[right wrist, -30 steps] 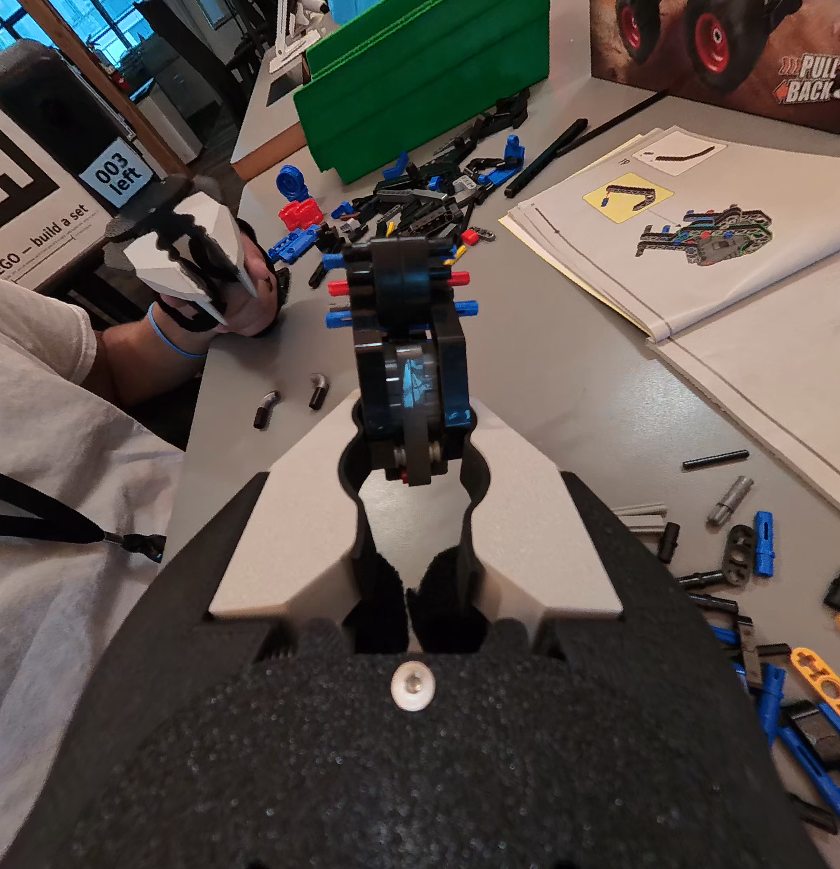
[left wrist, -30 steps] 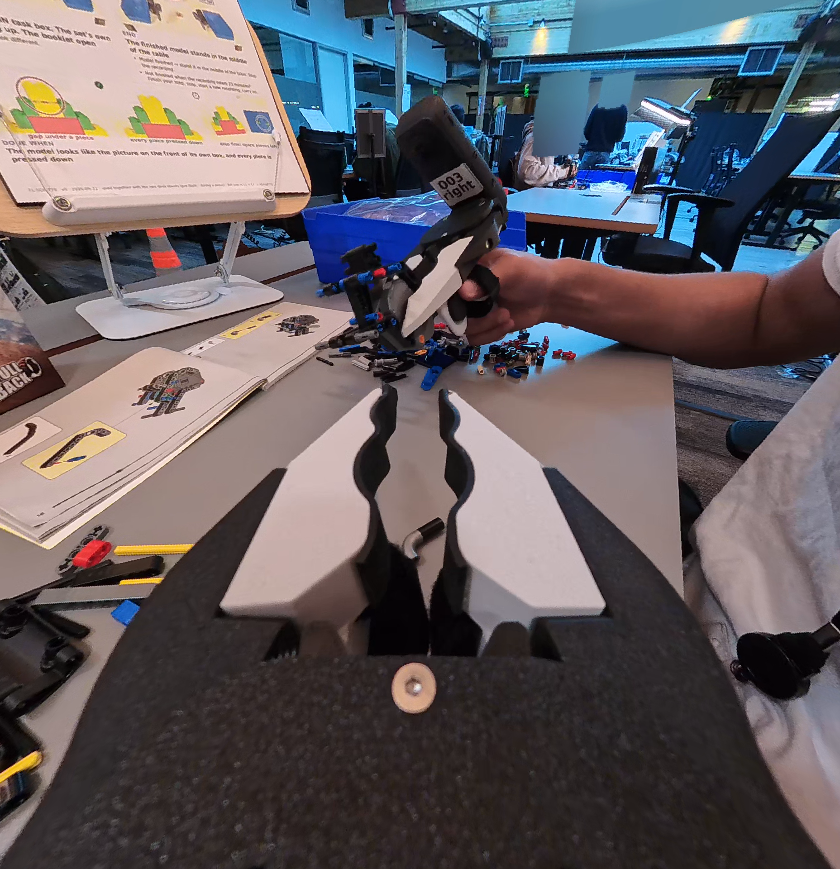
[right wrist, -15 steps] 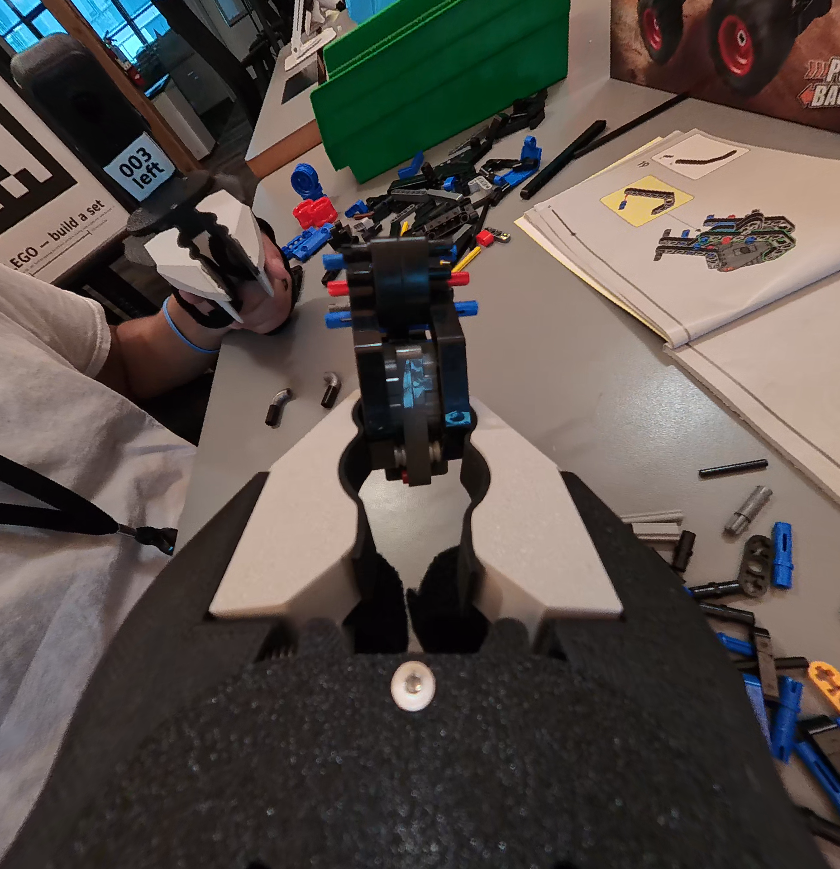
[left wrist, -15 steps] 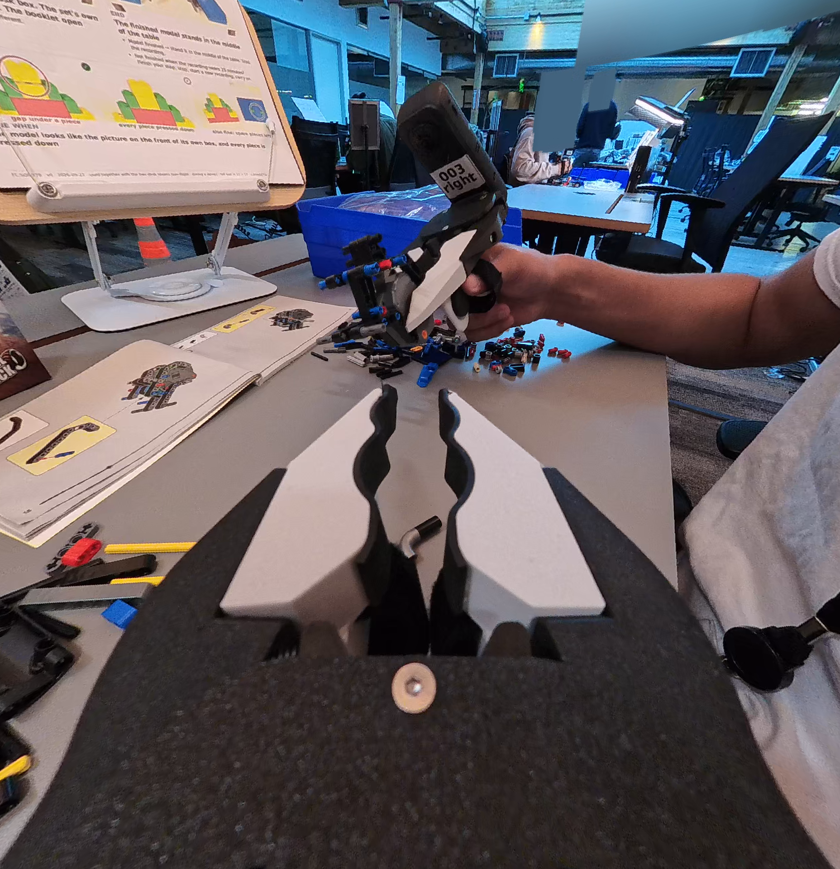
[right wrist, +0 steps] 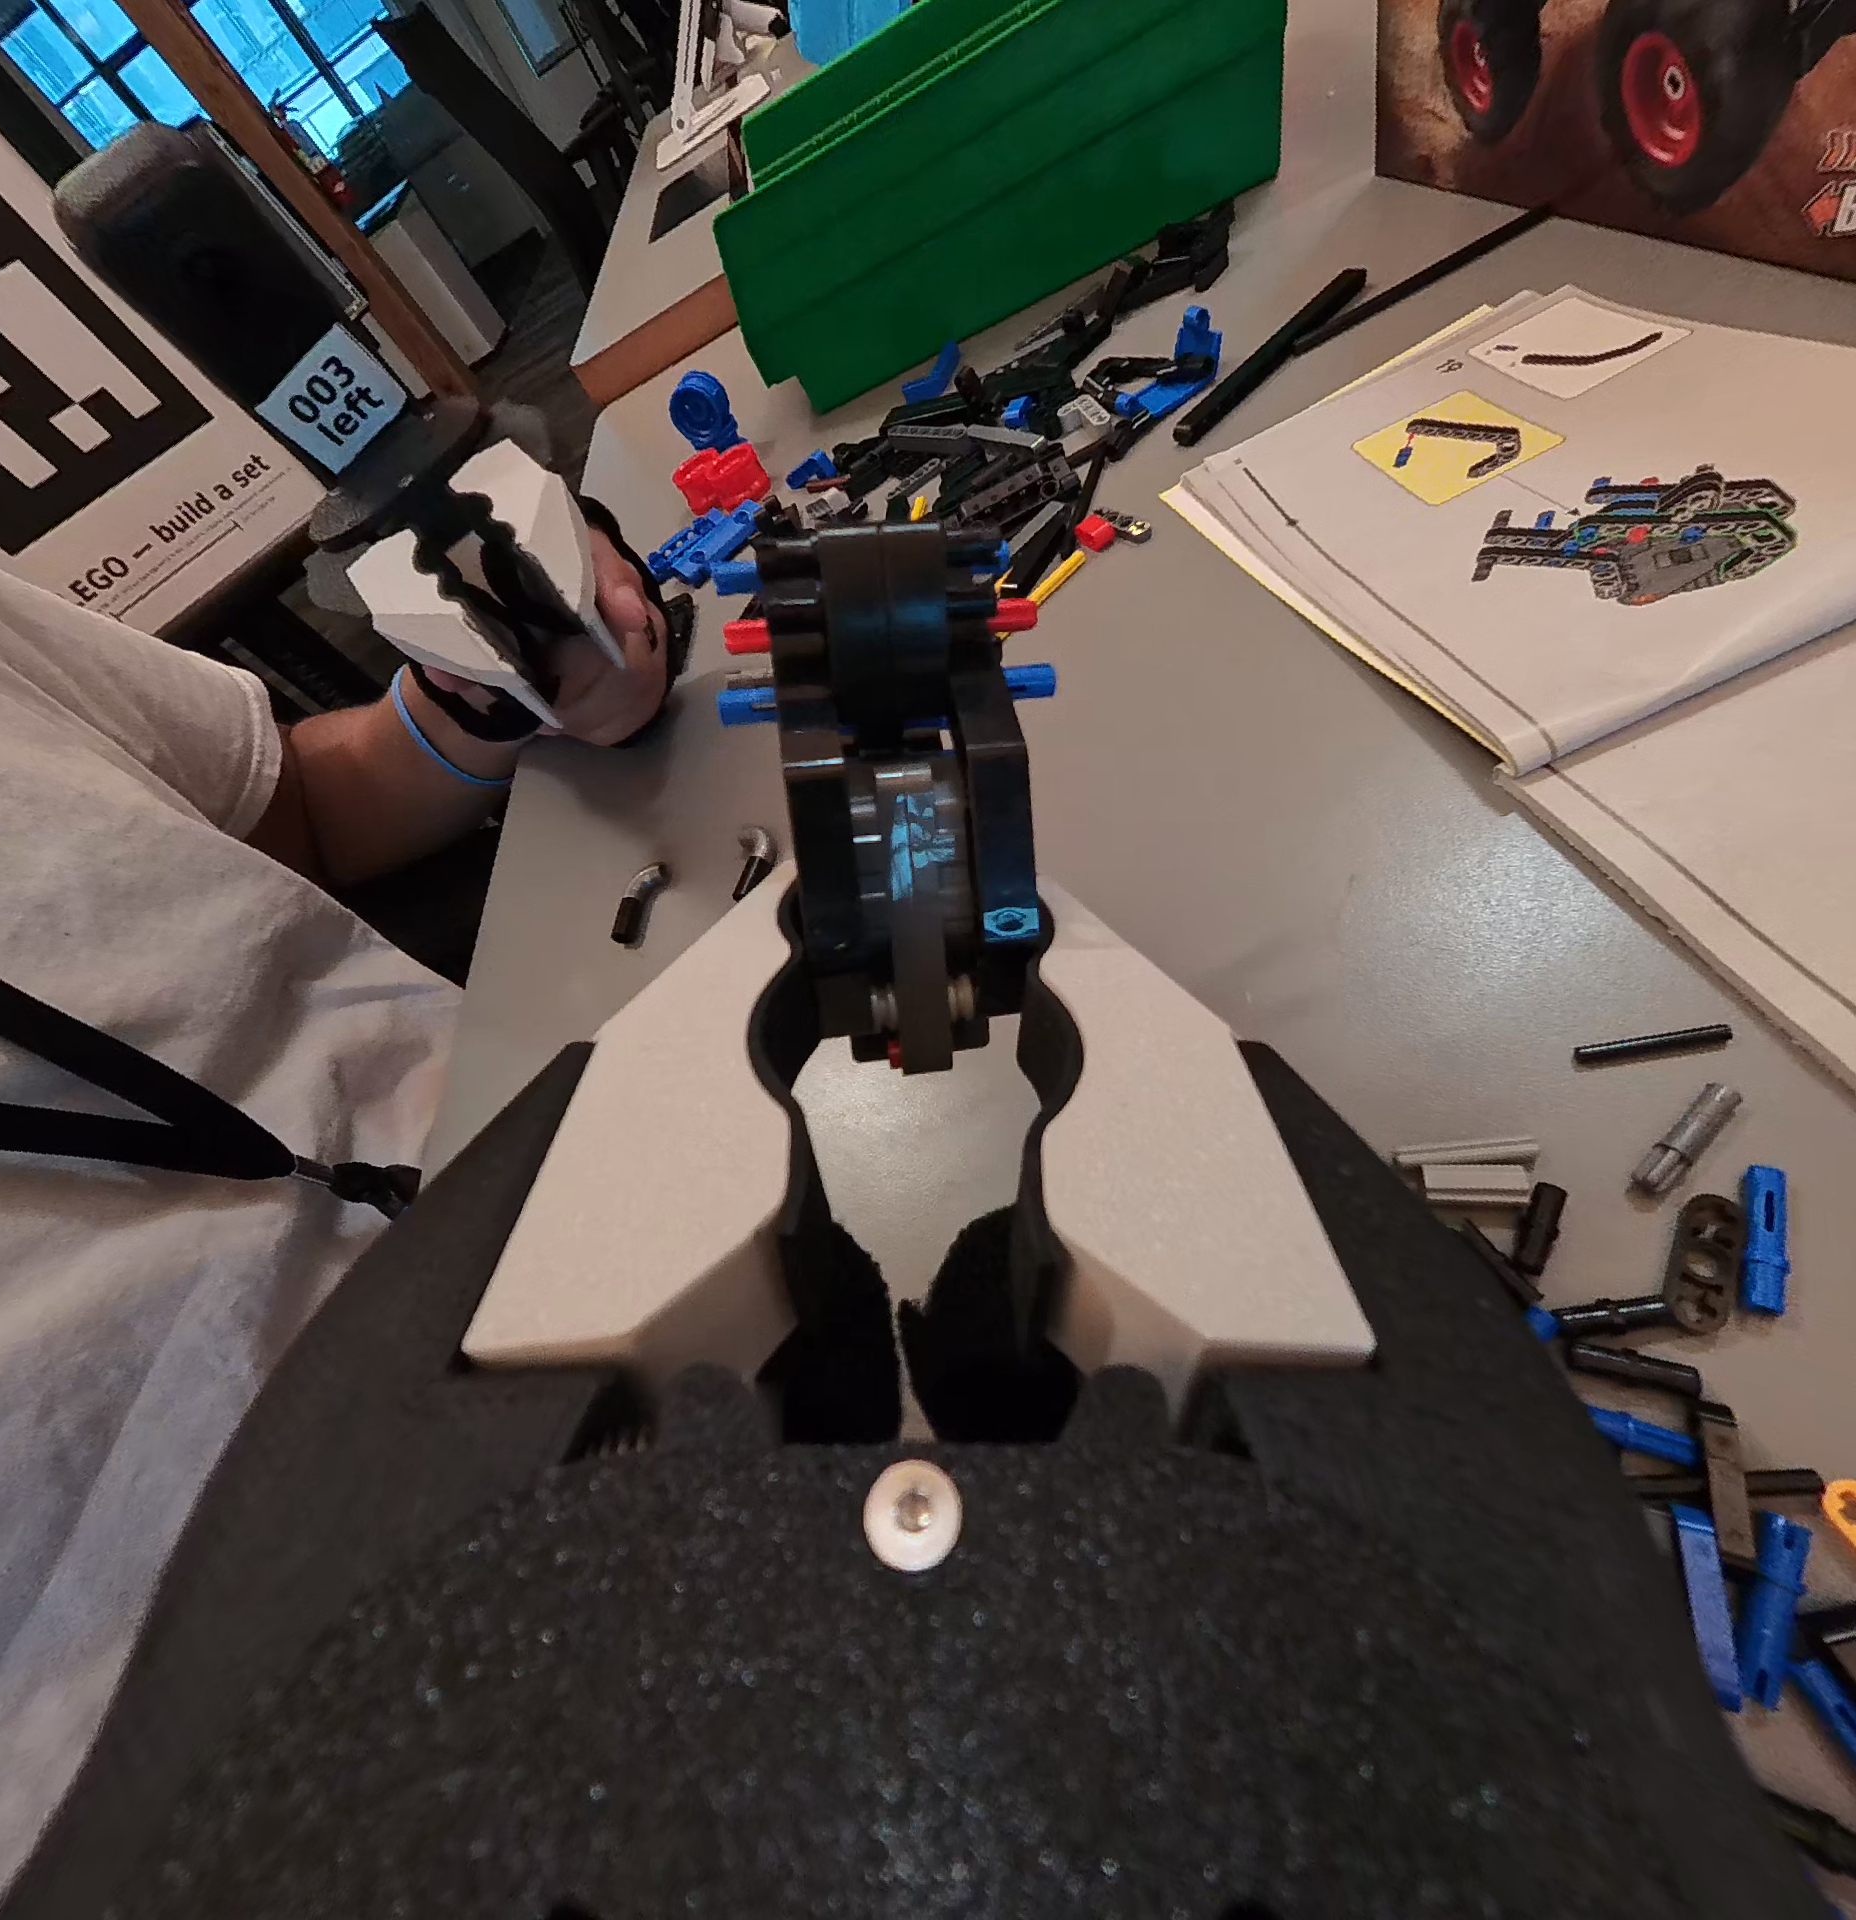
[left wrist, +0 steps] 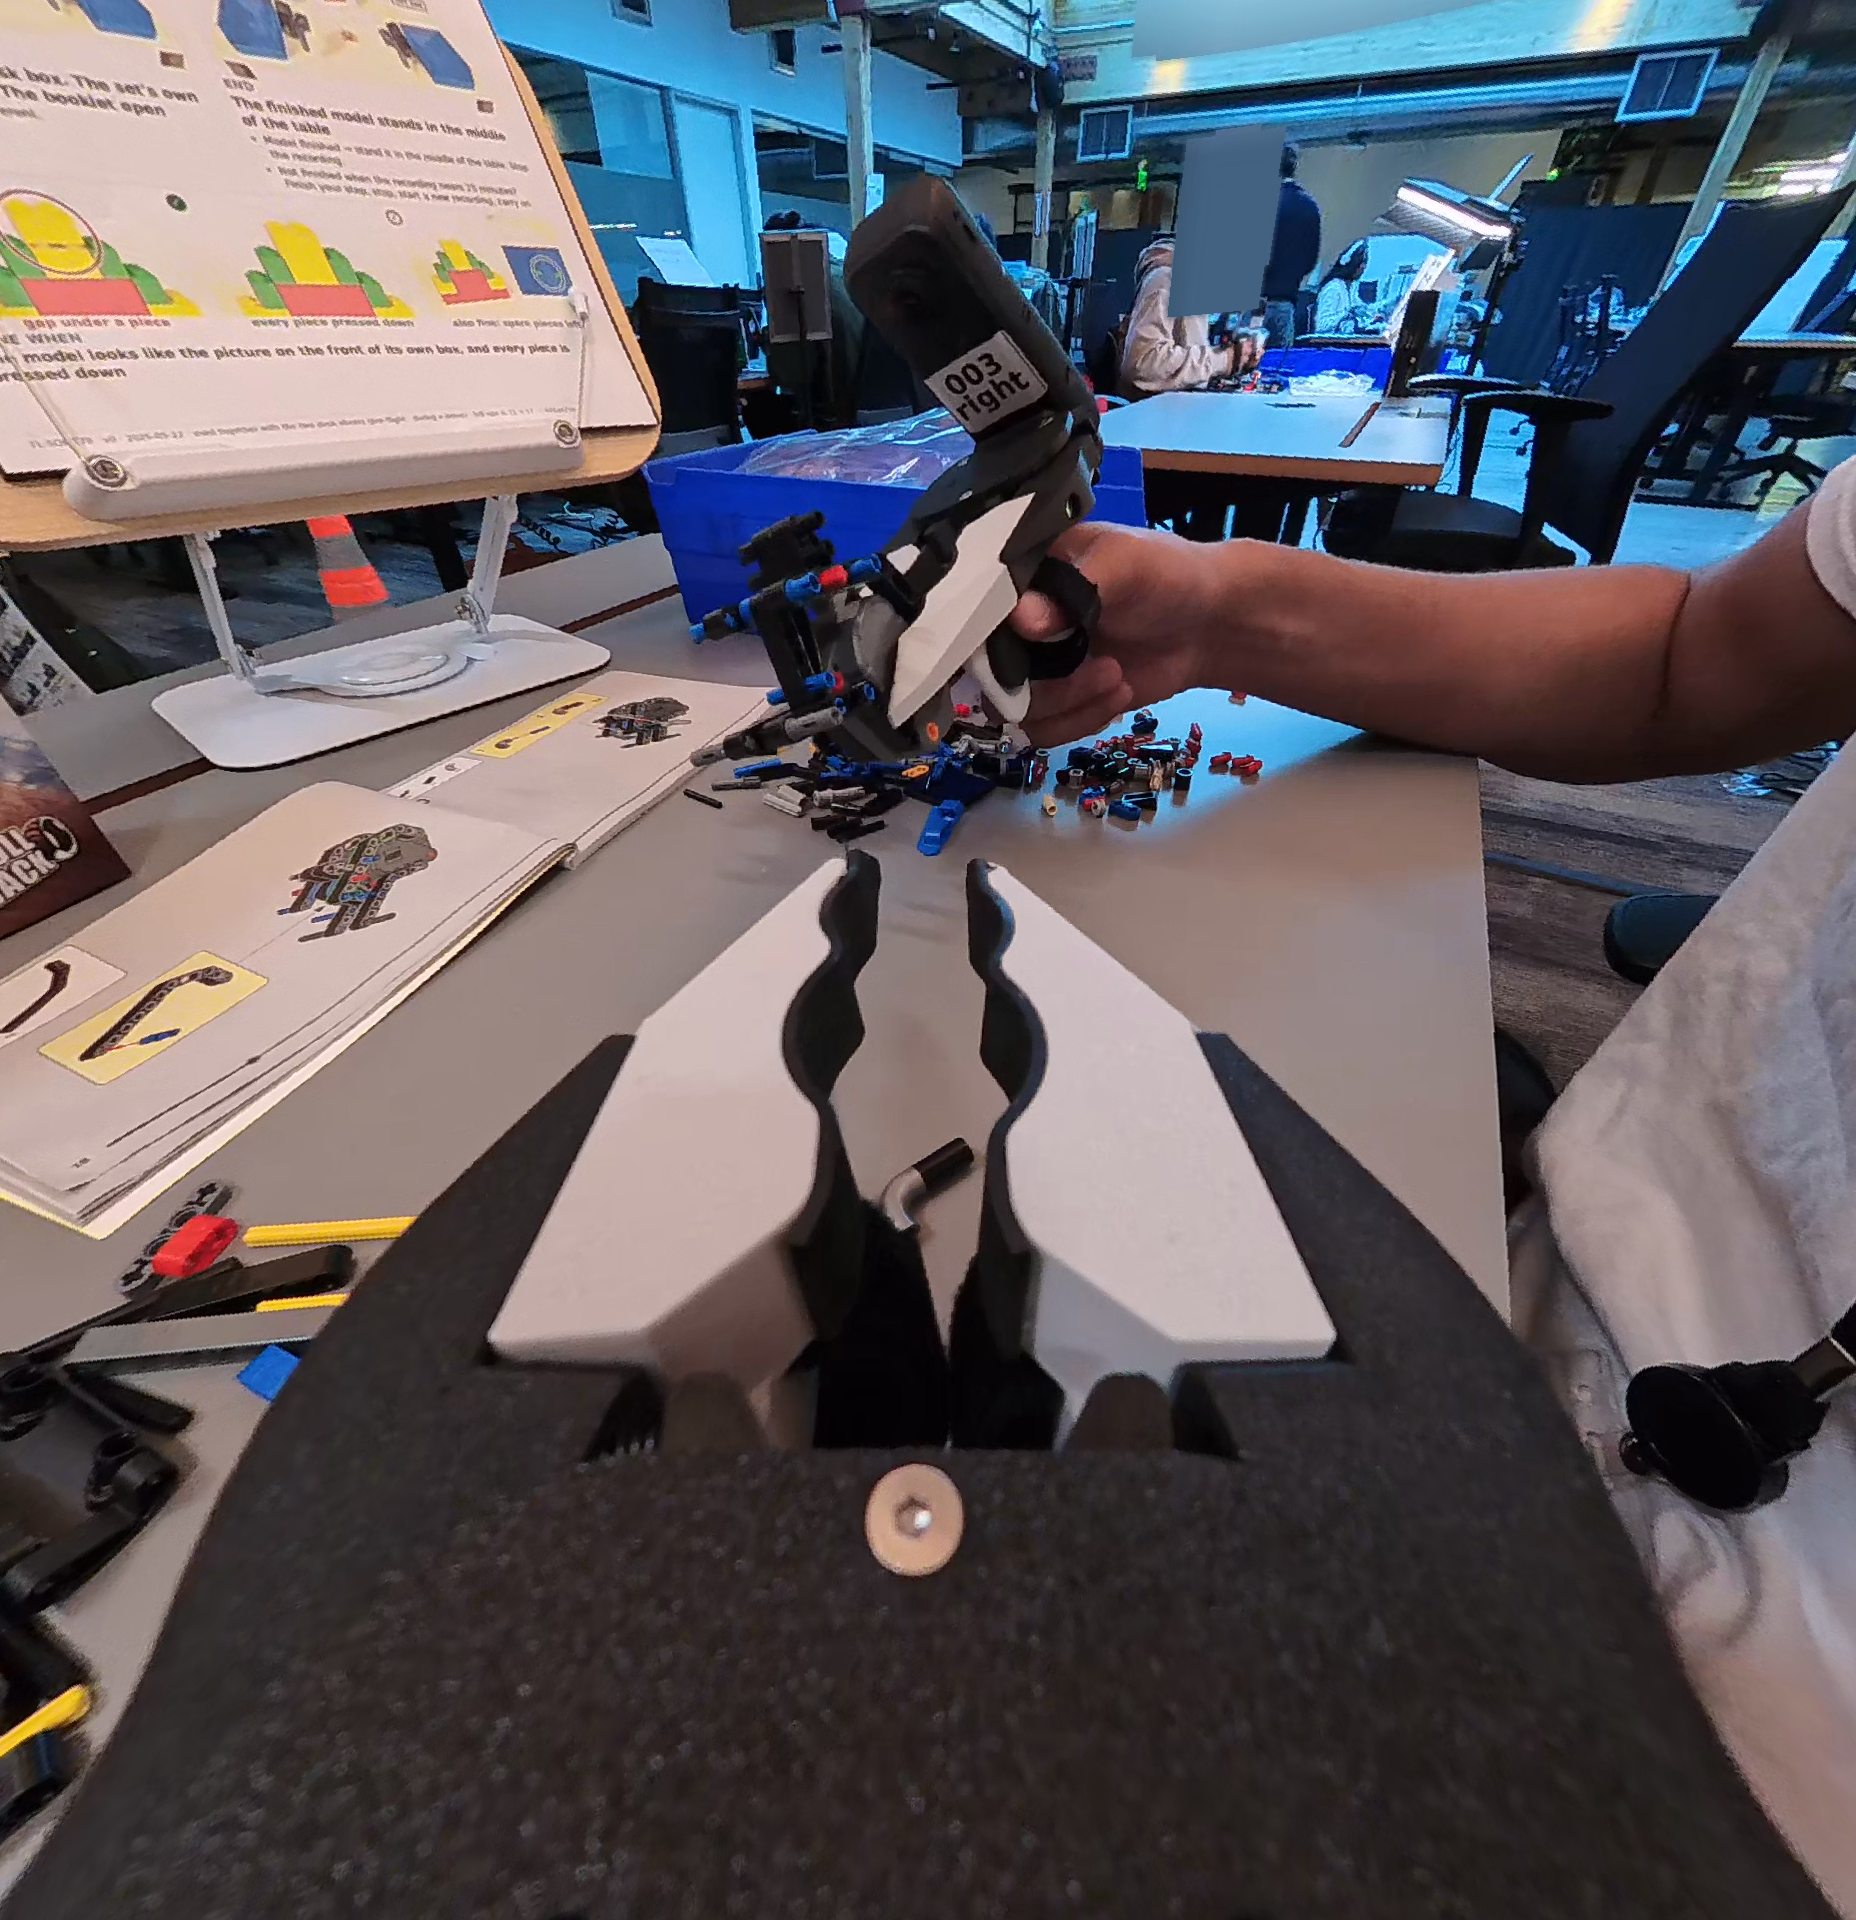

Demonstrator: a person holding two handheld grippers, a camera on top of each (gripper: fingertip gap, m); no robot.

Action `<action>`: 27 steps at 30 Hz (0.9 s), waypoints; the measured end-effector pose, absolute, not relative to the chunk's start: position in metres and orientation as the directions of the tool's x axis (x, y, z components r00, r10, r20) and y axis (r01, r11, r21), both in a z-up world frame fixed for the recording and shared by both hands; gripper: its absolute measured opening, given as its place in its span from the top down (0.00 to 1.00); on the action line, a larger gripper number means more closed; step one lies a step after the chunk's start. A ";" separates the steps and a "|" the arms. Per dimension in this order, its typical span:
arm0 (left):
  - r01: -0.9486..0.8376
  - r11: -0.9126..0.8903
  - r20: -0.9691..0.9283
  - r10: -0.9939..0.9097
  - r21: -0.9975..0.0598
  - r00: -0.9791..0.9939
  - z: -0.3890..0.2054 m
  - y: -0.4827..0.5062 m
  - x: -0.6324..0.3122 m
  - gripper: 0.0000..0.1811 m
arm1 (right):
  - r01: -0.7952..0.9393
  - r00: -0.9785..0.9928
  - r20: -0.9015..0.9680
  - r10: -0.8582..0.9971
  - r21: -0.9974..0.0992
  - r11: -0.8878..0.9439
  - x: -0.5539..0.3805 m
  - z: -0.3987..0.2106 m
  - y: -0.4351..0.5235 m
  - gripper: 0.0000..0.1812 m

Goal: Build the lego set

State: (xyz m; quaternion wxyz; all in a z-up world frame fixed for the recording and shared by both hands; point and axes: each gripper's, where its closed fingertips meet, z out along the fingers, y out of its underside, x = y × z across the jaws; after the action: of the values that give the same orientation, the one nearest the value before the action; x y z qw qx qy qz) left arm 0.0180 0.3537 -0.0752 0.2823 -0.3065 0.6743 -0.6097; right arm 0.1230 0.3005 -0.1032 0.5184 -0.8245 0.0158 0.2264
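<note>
Clearly the right gripper (right wrist: 908,966) is clamped on the lower end of the half-built black lego chassis (right wrist: 893,748) with blue and red pins, lifted above the grey table (right wrist: 1267,831); its long axis runs straight out along the fingers, pinned end away from the camera. Meanwhile the left gripper (left wrist: 919,878) hangs empty, jaws slightly parted, over 1 small bent grey-and-black connector (left wrist: 924,1179) on the table. I judge this an attach-a-part step: next comes lowering and pinching that connector squarely.
</note>
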 end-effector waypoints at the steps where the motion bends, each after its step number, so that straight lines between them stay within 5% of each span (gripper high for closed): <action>1: -0.068 0.072 -0.011 -0.757 -0.995 -0.653 -0.075 0.353 0.018 0.91 | -0.259 0.898 -0.388 0.208 -0.848 -0.462 0.123 -0.103 0.300 0.81; 17: -0.171 0.055 0.086 -0.692 -0.984 -0.717 -0.079 0.346 0.024 0.88 | -0.243 0.882 -0.404 0.241 -0.830 -0.502 0.114 -0.108 0.298 0.81; 27: -0.383 0.319 0.207 -0.468 -0.867 -0.859 -0.029 0.314 0.071 0.78 | -0.168 0.867 -0.381 0.320 -0.829 -0.533 0.098 -0.105 0.290 0.81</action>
State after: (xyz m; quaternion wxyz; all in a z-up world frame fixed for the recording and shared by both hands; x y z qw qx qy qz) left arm 0.0707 0.3138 -0.0288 0.0408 -0.2623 0.8111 -0.5212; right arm 0.0982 0.2903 -0.1051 0.4812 -0.8379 -0.0454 0.2536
